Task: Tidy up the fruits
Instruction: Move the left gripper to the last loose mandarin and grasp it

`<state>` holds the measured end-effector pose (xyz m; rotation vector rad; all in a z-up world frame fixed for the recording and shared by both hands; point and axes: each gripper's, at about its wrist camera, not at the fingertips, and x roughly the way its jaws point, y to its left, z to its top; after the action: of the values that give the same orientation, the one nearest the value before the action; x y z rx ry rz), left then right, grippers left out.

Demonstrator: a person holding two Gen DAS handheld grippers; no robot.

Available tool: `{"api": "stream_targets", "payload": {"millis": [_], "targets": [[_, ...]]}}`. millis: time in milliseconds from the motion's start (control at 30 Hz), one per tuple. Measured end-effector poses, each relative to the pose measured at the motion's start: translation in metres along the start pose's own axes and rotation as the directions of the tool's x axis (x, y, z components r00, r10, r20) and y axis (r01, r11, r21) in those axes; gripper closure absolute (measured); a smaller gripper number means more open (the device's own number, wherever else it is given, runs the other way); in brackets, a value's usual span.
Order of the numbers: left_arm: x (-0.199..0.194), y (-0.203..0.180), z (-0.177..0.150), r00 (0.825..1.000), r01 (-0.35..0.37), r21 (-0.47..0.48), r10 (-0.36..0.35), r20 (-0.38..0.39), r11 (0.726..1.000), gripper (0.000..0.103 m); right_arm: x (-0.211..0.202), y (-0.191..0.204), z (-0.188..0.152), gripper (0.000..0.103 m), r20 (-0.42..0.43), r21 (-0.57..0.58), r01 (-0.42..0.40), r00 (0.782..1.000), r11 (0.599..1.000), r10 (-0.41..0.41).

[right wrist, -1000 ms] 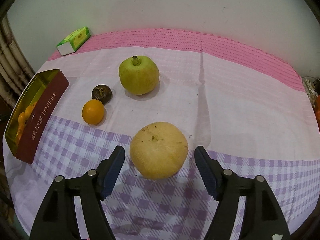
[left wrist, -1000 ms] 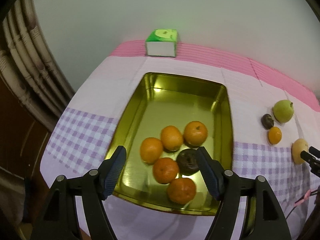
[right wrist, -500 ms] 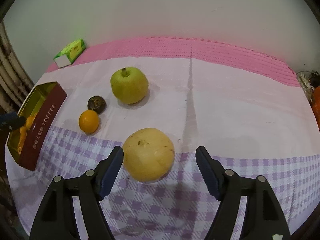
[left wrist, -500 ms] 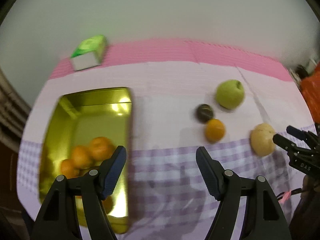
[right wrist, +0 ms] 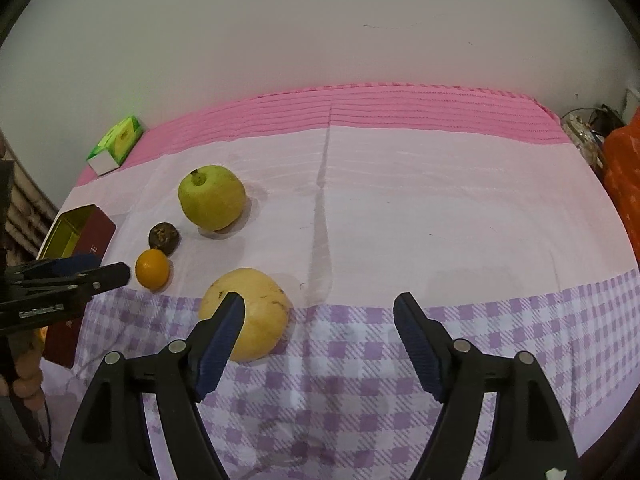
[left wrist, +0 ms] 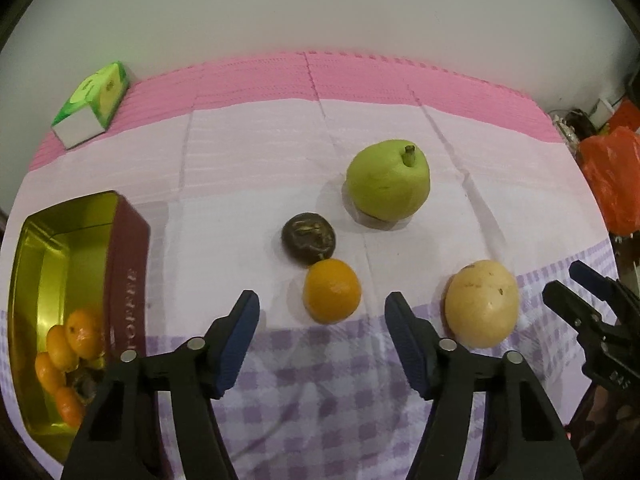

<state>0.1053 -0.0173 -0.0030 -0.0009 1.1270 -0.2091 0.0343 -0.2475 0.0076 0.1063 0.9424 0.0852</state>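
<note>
1. Since a second ago the left gripper [left wrist: 322,312] has swung away from above the gold tin [left wrist: 60,240], which now sits off to the left of its fingers [left wrist: 240,332].
2. Its fingers have just been closing but stand apart, nothing between them; the small orange [left wrist: 331,291] lies just ahead of the gap.
3. That orange is round, glossy and bright, touching a dark wrinkled fruit [left wrist: 308,236] beyond it.
4. Further ahead and right stands a green pear [left wrist: 387,179], stem up.
5. A pale yellow pear [right wrist: 248,312], speckled brown, lies partly behind the right gripper's [right wrist: 320,320] left finger [right wrist: 220,344]; those fingers have just been widening and are apart, holding nothing.
6. All lie on the counter's pink and lilac checked cloth [right wrist: 400,208].
7. More oranges [left wrist: 66,344] sit in the tin.
</note>
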Motion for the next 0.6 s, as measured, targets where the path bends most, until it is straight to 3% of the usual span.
{"api": "stream_targets", "payload": {"millis": [600], "targets": [[0.032, -0.006, 0.005, 0.998, 0.0, -0.008, 0.0, -0.061, 1.0, 0.065, 0.007, 0.003, -0.001, 0.028, -0.011, -0.035, 0.014, 1.0, 0.999, -0.014]]}}
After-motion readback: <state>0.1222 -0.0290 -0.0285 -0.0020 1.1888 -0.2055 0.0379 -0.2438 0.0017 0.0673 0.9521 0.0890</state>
